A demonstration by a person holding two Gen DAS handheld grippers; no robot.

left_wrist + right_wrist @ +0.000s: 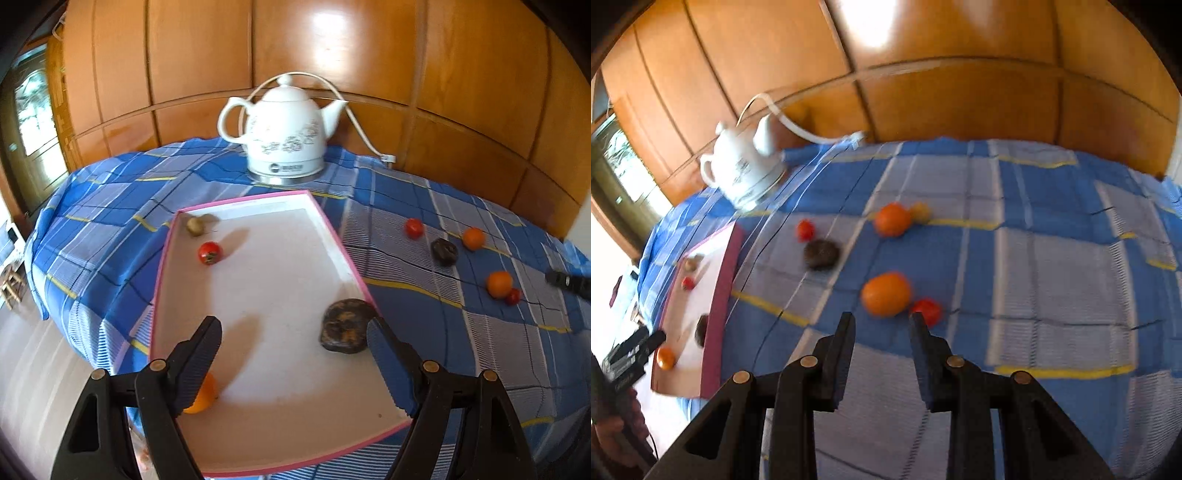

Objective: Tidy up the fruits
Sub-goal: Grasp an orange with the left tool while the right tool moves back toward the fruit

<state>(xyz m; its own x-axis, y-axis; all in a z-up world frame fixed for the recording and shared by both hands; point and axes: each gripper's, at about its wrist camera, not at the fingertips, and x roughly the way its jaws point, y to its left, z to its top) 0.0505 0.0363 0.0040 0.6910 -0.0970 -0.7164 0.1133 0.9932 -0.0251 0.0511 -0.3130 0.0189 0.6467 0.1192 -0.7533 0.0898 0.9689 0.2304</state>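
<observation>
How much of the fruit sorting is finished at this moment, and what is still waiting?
Done: four fruits lie in the pink-edged tray: an orange, a red one, a dark one and a pale one. In hand: nothing; the left gripper and right gripper are empty. Left: about six fruits on the cloth, nearest an orange.

A home room: a desk point(406, 314) under a blue checked cloth point(110, 206) stands against wooden wall panels point(203, 55), with a white flowered electric kettle point(284, 136) and its cord point(364, 136) at the back, and a window point(35, 110) at left.
</observation>
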